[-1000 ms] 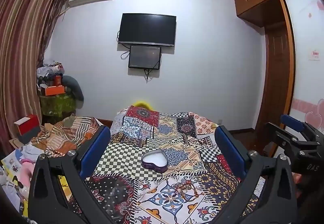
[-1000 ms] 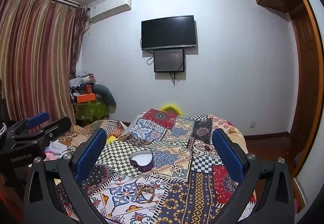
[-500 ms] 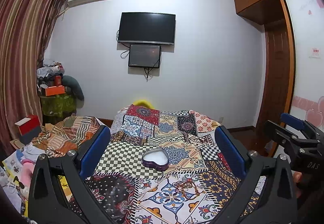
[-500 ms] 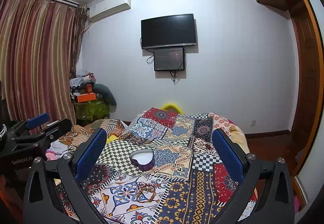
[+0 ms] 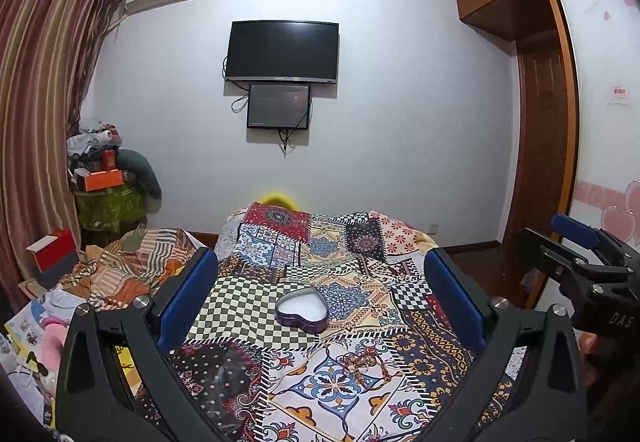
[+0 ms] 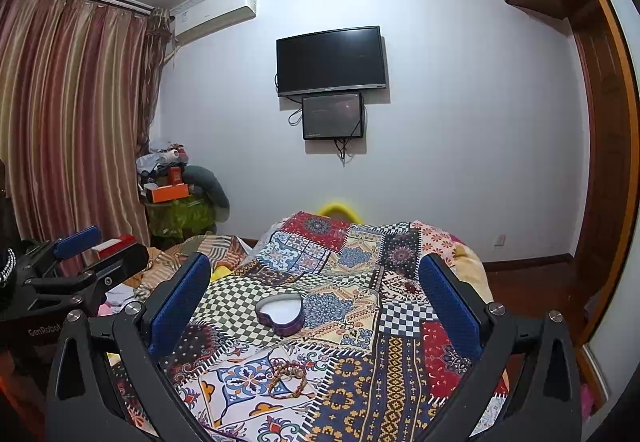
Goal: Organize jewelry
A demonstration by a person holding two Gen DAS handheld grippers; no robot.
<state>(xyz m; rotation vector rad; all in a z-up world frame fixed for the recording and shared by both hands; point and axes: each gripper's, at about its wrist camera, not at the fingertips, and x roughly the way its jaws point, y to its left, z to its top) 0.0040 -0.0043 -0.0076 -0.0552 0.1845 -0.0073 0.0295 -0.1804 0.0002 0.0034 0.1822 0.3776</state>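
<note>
Left wrist view: heart-shaped tin (image 5: 301, 309) sits open on the patchwork quilt (image 5: 256, 306), white inside; beaded bracelets (image 5: 370, 366) nearby; left tongs (image 5: 320, 300) apart, empty. Right wrist view: right tongs (image 6: 314, 304) apart, empty; tin, bracelets between them.

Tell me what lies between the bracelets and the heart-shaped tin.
Only bare patchwork bedspread separates the tangled beaded bracelets from the open purple heart-shaped tin; both wrist views show it.
</note>
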